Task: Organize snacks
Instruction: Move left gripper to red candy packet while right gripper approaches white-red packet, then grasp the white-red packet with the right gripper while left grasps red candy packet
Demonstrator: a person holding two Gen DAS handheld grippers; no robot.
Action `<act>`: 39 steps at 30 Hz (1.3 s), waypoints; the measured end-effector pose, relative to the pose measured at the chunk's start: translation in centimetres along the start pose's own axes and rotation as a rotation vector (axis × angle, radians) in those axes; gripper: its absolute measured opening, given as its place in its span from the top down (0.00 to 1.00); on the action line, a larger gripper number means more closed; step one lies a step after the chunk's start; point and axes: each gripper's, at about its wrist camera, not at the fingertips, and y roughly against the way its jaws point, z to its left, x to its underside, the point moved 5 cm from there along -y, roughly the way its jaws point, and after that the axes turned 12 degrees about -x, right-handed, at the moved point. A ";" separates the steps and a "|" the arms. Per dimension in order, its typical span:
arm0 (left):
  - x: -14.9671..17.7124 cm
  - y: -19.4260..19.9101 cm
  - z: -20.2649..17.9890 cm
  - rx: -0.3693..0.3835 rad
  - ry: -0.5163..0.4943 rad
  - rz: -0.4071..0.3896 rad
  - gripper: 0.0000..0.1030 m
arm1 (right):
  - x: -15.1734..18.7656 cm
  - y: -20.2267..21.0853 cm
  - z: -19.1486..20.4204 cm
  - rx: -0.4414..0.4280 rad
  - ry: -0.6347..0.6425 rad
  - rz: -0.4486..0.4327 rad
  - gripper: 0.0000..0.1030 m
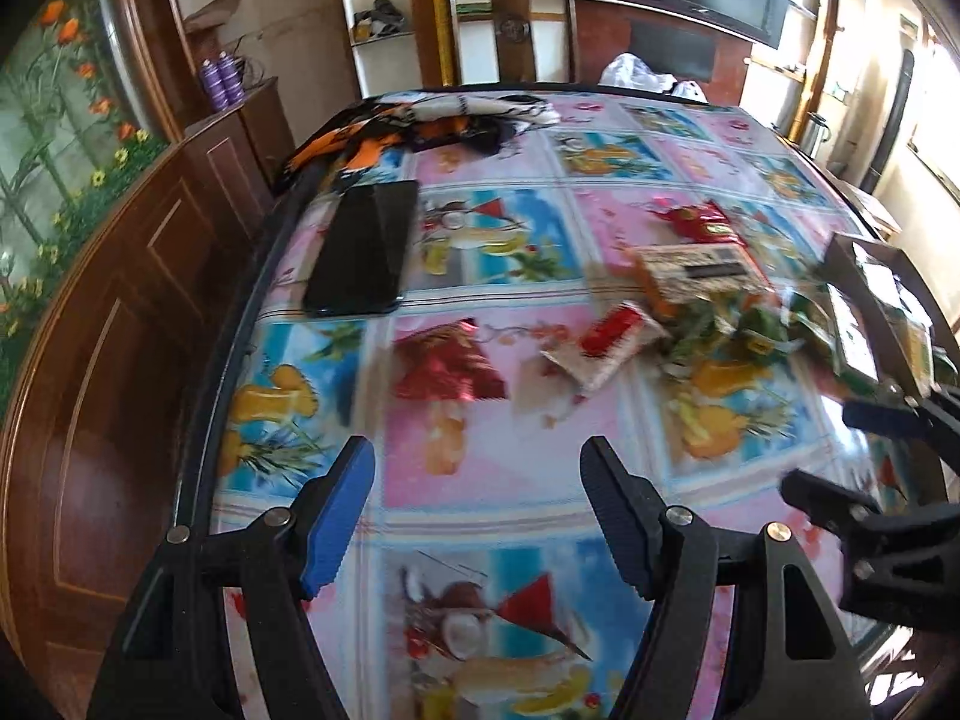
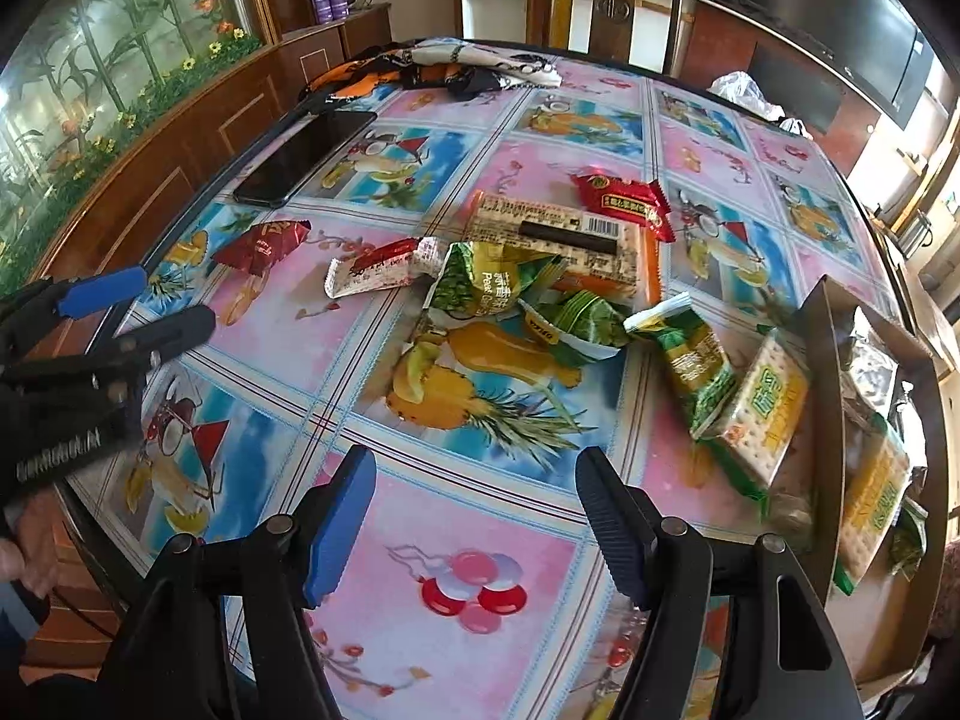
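Several snack packets lie scattered on the table: a dark red foil packet (image 2: 261, 246), a red-and-white packet (image 2: 378, 270), a long cracker pack with a barcode (image 2: 558, 234), a red packet (image 2: 624, 201) and green packets (image 2: 486, 282). A yellow-green cracker pack (image 2: 762, 420) leans on a cardboard box (image 2: 822, 360) that holds more packs. My right gripper (image 2: 474, 462) hovers open over the tablecloth, short of the pile, with nothing between its fingers. My left gripper (image 1: 477, 456) is open and holds nothing, just short of the dark red foil packet (image 1: 447, 369). The box (image 1: 870, 312) sits at the far right.
A black phone (image 1: 360, 252) lies near the table's left edge. A crumpled orange-and-black cloth (image 1: 420, 120) and a white plastic bag (image 1: 636, 75) lie at the far side, before a wooden chair (image 1: 510, 30). A wooden cabinet (image 1: 120, 300) borders the left.
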 end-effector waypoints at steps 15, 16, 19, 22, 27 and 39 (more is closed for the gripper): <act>-4.2 -9.1 1.0 0.059 0.043 0.141 0.32 | 1.2 1.7 -4.3 0.085 -0.101 -0.008 0.29; -4.2 -9.5 1.0 0.058 0.044 0.147 0.32 | 1.2 1.9 -4.5 0.091 -0.107 -0.011 0.29; -4.0 -10.3 1.0 0.068 0.050 0.159 0.32 | 1.1 2.3 -5.2 0.090 -0.131 -0.018 0.29; -3.8 -10.2 0.8 0.054 0.029 0.136 0.32 | 0.4 2.4 -5.2 0.067 -0.140 -0.023 0.29; -3.2 -9.8 1.1 0.040 0.024 0.109 0.48 | -2.1 1.9 -3.8 -0.009 -0.123 -0.032 0.29; -0.1 -7.6 2.3 0.080 0.038 0.128 0.53 | -10.0 -4.8 1.2 -0.215 -0.053 0.035 0.39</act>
